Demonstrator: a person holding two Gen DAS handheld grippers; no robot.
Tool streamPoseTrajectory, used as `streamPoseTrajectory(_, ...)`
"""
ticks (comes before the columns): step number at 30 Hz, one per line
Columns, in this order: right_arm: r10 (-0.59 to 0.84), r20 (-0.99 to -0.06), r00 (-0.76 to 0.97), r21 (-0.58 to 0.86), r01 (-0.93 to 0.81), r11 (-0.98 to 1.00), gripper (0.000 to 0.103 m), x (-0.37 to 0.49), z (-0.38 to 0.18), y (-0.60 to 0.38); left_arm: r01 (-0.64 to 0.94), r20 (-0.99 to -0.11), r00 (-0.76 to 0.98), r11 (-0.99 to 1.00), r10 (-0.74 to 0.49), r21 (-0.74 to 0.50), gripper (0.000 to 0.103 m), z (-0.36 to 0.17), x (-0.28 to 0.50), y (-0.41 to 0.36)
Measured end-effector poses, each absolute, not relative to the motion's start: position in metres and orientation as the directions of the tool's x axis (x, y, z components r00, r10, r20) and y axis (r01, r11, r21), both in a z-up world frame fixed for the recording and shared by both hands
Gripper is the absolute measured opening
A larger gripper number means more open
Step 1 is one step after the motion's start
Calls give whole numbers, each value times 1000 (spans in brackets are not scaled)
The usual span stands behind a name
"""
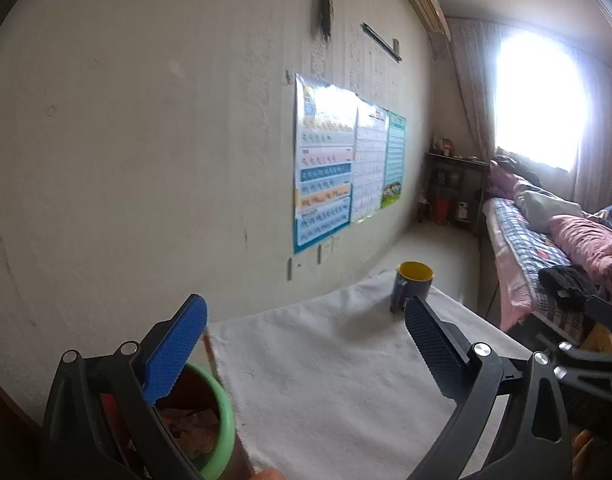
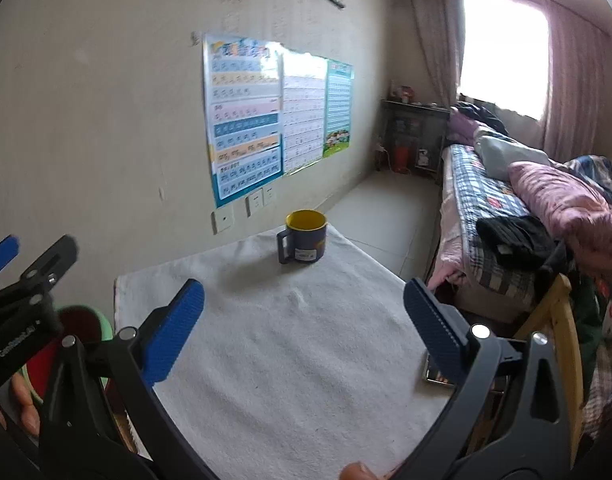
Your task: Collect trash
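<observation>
Here, at the bottom of both views, the left gripper [image 1: 306, 344] and the right gripper [image 2: 304, 330] have their blue pads spread wide w/ nothing between them. At lower left of the left wrist view sits a green-rimmed bin [image 1: 216, 420], just beside the table edge, and inside it I see crumpled brownish scraps [image 1: 194, 428], probably the collected trash. In the middle, the white cloth [image 2: 290, 352] over the table looks bare, no scraps on it as far as visible. A phone-like thing [image 2: 437, 376] lies at the cloth's right edge, partly hidden by the right finger. Further up, a dark mug [image 2: 304, 236] w/ yellow inside stands upright near the far edge. Beyond are posters [image 2: 246, 120] on the wall and a bed [image 2: 505, 208] at right. My judgement: the task is approx. finished; nothing is left to pick.
</observation>
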State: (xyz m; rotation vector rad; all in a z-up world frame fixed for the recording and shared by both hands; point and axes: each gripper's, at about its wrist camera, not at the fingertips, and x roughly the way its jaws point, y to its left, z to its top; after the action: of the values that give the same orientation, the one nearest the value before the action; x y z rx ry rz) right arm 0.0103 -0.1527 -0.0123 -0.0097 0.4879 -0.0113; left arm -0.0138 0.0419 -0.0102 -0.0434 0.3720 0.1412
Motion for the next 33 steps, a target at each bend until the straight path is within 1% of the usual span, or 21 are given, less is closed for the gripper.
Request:
streamPoseTrajectory(2, -22, -439, 898, -9, 19, 1000, 98, 1, -12, -157, -170, -375, 914, 985, 154, -11, 95, -10, -17, 44)
streamPoseTrajectory(4, -29, -359, 933, -21, 23, 1000, 98, -13, -10, -159, -185, -386, 907, 983, 167, -8, 95, -12, -16, 46)
streamPoseTrajectory(5, -40, -338, 940, -21, 35, 999, 98, -17, -8, -160, -191, -390, 904, 982, 175, -2, 95, -14, -17, 47)
streamPoseTrajectory(9, -17, -428, 904, 22, 30, 999, 98, -9, -12, -165, -209, -405, 890, 977, 209, 45, 95, -22, -17, 48)
streamPoseTrajectory(13, -23, -489, 872, 33, 45, 998, 98, 0, -23, -169, -186, -413, 891, 981, 189, 50, 95, -24, -21, 50)
streamPoseTrajectory(18, -23, -519, 855, 30, 45, 999, 98, 2, -27, -167, -170, -446, 881, 985, 160, 19, 95, -27, -19, 56)
streamPoseTrajectory(33, -23, -549, 835, 25, 43, 999, 98, 6, -29, -166, -172, -478, 865, 985, 156, 9, 95, -35, -15, 60)
